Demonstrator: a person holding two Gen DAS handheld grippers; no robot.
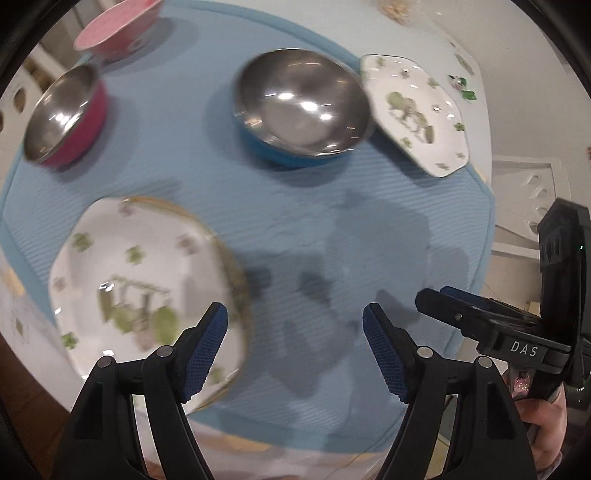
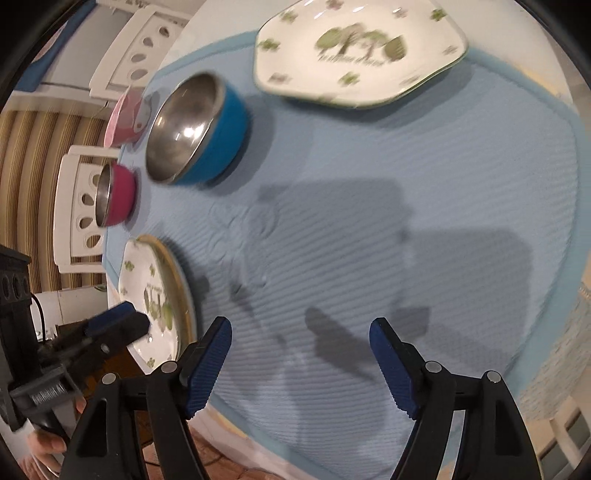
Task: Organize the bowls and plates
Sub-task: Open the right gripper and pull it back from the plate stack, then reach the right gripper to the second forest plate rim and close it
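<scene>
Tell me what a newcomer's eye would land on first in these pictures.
The shiny steel bowl with the blue outside, at the far middle of the light blue mat, stands out first. A white plate with green trees sits right beside it. Both tongs, left and right, hang open over the mat, holding nothing.

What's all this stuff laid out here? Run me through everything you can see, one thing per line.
Mat: one, light blue, ribbed, covering the table under the dishes.
Plates: two, white with green tree prints; one near the left gripper, one at the far right beside the blue bowl.
Blue bowl: one, steel inside, mid-mat.
Magenta bowl: one, steel inside, far left.
Pink bowl: one, pale pink, behind the magenta bowl.
Chairs: white, with oval cutouts, beyond the table.
Left gripper: black with blue pads, open, empty.
Right gripper: same, open, empty.
Hand: holding the right gripper's handle.
</scene>
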